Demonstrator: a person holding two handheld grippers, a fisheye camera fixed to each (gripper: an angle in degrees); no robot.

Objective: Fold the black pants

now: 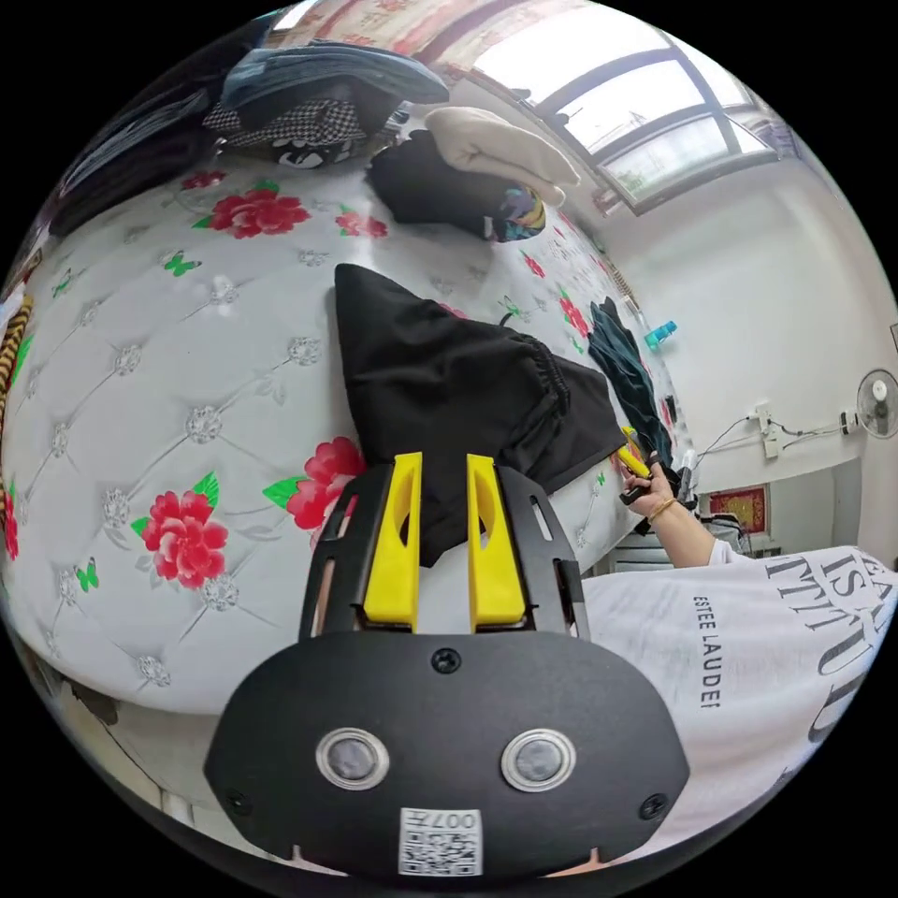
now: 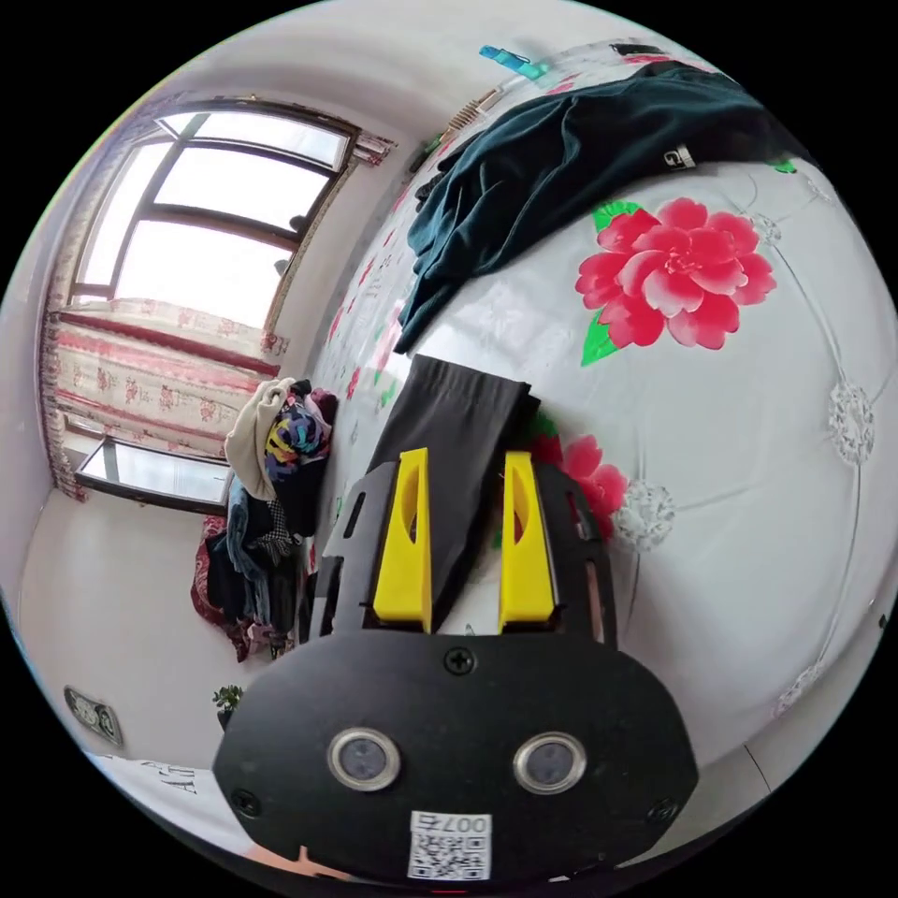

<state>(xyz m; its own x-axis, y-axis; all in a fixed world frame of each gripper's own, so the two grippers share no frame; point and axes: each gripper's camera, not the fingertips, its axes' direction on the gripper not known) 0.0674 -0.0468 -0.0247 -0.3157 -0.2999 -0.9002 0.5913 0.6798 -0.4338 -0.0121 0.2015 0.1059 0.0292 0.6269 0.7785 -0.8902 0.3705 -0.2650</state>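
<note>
A: What writing can you read?

B: Your white shirt (image 1: pixel 748 645) carries dark printed lettering, partly cut off by the picture's edge. Each gripper's black body bears a square code sticker.

A: And your left gripper (image 1: pixel 441 538)?

B: Its yellow jaws stand narrowly apart, with a corner of the black pants (image 1: pixel 449 393) lying between them; you cannot tell whether they press it. The pants lie spread on the flowered mattress (image 1: pixel 168 374).

A: Your right gripper (image 2: pixel 465 538)?

B: Narrowly apart too, with a folded strip of the pants (image 2: pixel 458 421) between the jaws; grip unclear. In the left gripper view your hand (image 1: pixel 655 491) holds it at the pants' far edge. A dark green garment (image 2: pixel 571 150) lies beyond.
</note>
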